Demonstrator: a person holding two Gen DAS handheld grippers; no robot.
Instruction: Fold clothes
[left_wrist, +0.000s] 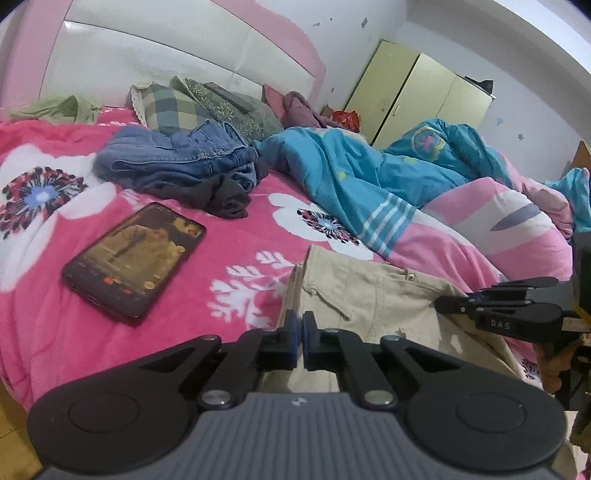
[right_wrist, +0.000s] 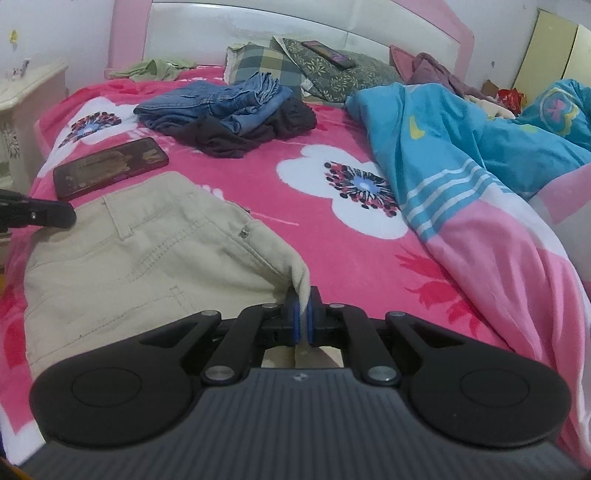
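Observation:
Beige trousers (right_wrist: 140, 251) lie on the pink flowered bed, waistband toward the headboard; they also show in the left wrist view (left_wrist: 373, 295). My right gripper (right_wrist: 301, 317) is shut on the trousers' right waistband corner, with cloth pinched between the blue pads. My left gripper (left_wrist: 298, 336) is shut at the left waistband edge; the pads nearly touch, and cloth between them cannot be made out. Its tip shows in the right wrist view (right_wrist: 44, 216). The right gripper shows in the left wrist view (left_wrist: 495, 302).
A phone (left_wrist: 133, 258) with a lit screen lies left of the trousers. Folded jeans on dark clothes (right_wrist: 229, 110) sit farther back. A blue and pink quilt (right_wrist: 480, 155) is bunched on the right. Pillows (right_wrist: 325, 70) lie at the headboard. A nightstand (right_wrist: 22, 110) stands left.

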